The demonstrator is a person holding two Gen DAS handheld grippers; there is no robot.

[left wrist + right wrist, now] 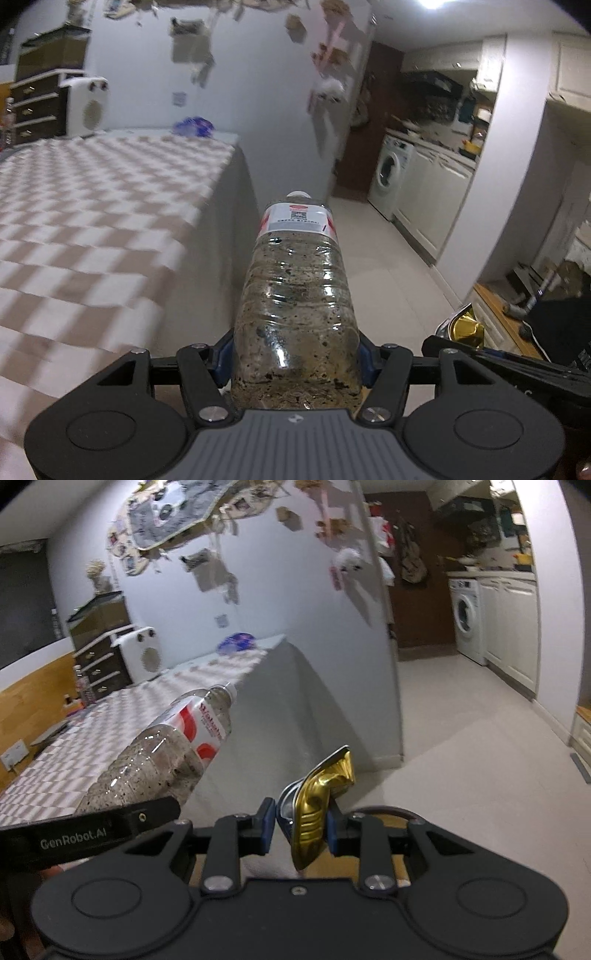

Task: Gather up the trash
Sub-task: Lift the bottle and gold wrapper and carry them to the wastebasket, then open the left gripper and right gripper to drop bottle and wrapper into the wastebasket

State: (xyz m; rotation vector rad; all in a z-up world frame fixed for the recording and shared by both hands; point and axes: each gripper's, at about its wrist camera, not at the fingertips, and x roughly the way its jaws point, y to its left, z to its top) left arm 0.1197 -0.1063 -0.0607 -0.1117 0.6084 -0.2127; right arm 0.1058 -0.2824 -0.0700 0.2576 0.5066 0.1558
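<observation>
In my left gripper (295, 363) I hold a clear plastic bottle (297, 295), grimy and speckled inside, clamped near its base between the blue pads (364, 363). It runs straight out ahead of me, white cap (298, 193) farthest away, its red and white label (297, 218) just below the cap. The bottle sits in the air just beside the right edge of the bench (110, 221), which wears a checked brown and white cloth; seen from my right wrist, the bottle (173, 746) slants up over that same bench (147, 709) edge, and my left gripper's black finger (110, 830) crosses the lower left.

My right gripper (301, 829) is clenched on a crushed gold can (317, 805), pinched flat between its blue pads (266, 825), the crumpled top sticking up and forward. The can is to the right of the bottle, clear of the bench and over the pale tiled floor (461, 775). From my left wrist a bit of that gold can (467, 328) peeks in at the lower right.

Both of my grippers point forward and somewhat downward, side by side. On the far end of the bench lies a blue crumpled bag (192, 126), with a white heater (86, 107) beyond the bench's far left corner. Past the bench's right side, a white washing machine (391, 175) stands in the kitchen.
</observation>
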